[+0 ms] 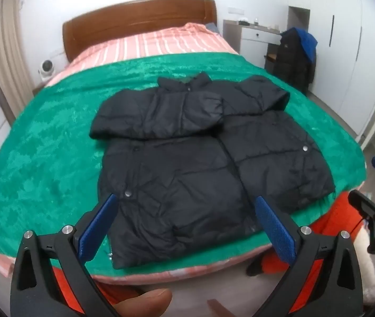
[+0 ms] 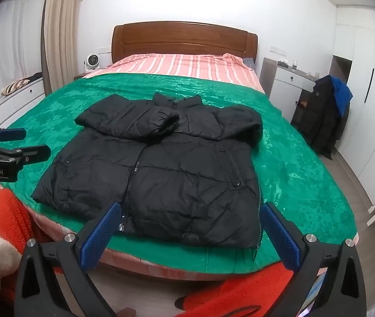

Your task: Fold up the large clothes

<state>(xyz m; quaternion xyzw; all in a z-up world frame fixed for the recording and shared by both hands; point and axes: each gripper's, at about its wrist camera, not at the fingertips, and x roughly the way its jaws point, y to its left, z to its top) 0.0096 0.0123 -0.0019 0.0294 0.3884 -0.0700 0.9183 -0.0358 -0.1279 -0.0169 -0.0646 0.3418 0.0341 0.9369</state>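
A black puffer jacket (image 1: 187, 158) lies front-up on a green blanket (image 1: 42, 137), collar toward the headboard, both sleeves folded across its chest. It also shows in the right wrist view (image 2: 166, 169). My left gripper (image 1: 184, 206) is open and empty, hovering above the jacket's hem at the foot of the bed. My right gripper (image 2: 190, 211) is open and empty, also just short of the hem. The right gripper shows at the right edge of the left wrist view (image 1: 372, 185); the left gripper shows at the left edge of the right wrist view (image 2: 23, 142).
The bed has a pink striped sheet (image 2: 187, 66) and a wooden headboard (image 2: 184, 39). A chair draped with dark and blue coats (image 2: 324, 113) stands right of the bed by a white desk (image 2: 285, 79). Red fabric (image 2: 253, 285) lies below the bed's foot.
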